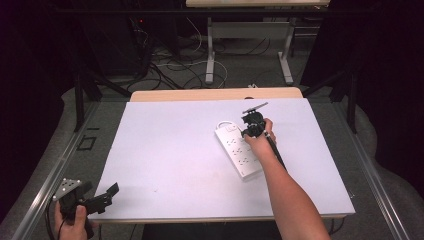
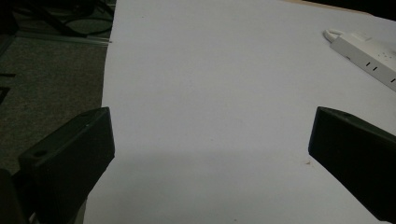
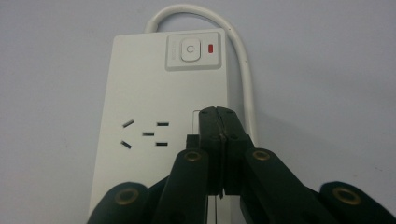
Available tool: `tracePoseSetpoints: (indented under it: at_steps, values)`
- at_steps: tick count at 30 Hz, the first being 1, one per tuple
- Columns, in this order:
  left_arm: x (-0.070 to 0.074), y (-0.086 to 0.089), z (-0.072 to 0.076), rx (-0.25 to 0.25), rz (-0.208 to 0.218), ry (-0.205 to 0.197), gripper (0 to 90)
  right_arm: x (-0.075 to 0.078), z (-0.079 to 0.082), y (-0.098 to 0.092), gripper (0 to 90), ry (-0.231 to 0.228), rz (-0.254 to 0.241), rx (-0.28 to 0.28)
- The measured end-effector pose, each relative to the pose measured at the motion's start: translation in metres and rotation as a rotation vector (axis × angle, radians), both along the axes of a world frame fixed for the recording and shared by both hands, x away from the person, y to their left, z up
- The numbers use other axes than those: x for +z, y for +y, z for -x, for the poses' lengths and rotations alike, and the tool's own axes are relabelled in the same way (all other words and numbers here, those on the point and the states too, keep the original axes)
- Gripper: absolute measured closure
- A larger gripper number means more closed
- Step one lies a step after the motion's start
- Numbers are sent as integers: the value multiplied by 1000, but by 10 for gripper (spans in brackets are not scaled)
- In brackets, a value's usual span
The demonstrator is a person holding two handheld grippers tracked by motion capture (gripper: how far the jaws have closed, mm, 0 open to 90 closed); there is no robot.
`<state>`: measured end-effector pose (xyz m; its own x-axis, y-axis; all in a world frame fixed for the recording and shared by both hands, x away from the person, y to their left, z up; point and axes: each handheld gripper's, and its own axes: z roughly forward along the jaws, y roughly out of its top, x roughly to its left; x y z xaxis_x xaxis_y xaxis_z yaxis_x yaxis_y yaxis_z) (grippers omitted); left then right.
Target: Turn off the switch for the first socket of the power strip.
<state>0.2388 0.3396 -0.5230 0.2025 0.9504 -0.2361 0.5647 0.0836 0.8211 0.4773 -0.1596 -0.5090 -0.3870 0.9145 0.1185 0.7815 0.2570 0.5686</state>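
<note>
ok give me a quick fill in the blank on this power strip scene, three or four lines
1. The right tool hovers over the white power strip with its jaws ____.
2. The little light beside the strip's power button is coloured ____.
3. The left tool sits at the near-left corner of the table, its jaws ____.
4. The strip's cable leaves the end that carries the ____.

Missing words: shut; red; open; power button

Power symbol on power strip [image 3: 159, 135] switch button [image 3: 190, 49]
</note>
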Motion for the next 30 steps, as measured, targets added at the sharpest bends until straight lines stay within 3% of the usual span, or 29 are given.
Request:
tracePoseSetpoints:
  at_steps: [14, 30]
  values:
    - [0, 2, 0, 3, 0, -3, 1, -6, -2, 3, 900, 21, 31, -1]
    - [0, 2, 0, 6, 2, -4, 2, -6, -2, 2, 900, 32, 23, -13]
